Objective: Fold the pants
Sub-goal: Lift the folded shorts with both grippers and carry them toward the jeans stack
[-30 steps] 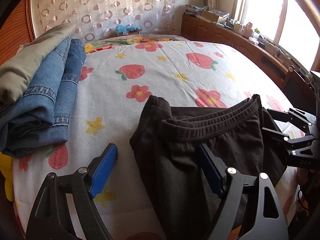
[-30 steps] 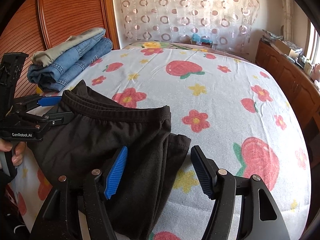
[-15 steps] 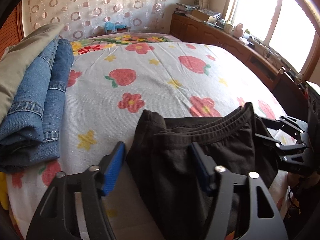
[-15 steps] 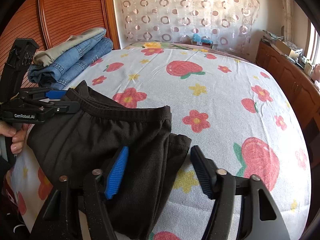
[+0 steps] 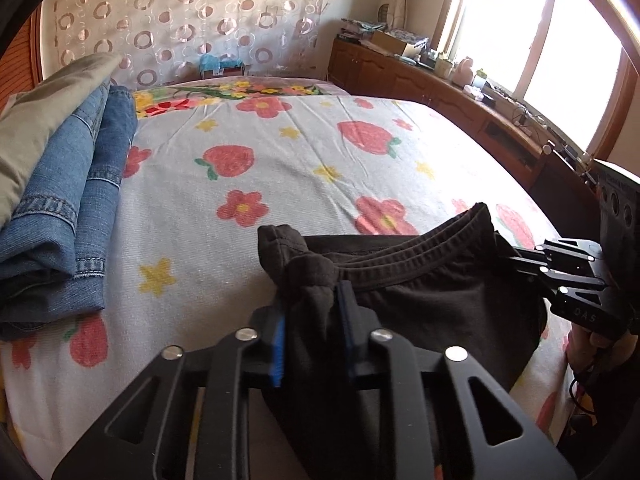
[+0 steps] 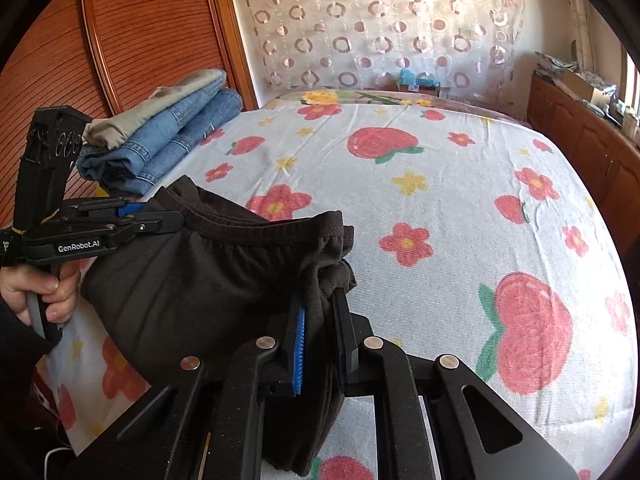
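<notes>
Black pants [image 5: 420,304] lie bunched at the near edge of the bed, waistband up. My left gripper [image 5: 310,320] is shut on the left corner of the waistband. My right gripper [image 6: 320,320] is shut on the right corner of the black pants [image 6: 200,288]. The waistband is stretched between the two grippers and lifted a little off the sheet. Each gripper shows in the other's view: the right gripper [image 5: 568,276] at the right edge, the left gripper [image 6: 120,224] at the left, held by a hand.
A stack of folded jeans [image 5: 76,216] topped with khaki pants [image 5: 44,120] sits at the bed's left side, also in the right wrist view [image 6: 168,140]. The flowered sheet [image 5: 304,152] stretches ahead. A wooden cabinet [image 5: 460,96] runs along the right wall.
Both grippers were open beside the pants; both have closed on the waistband corners and lifted the fabric slightly.
</notes>
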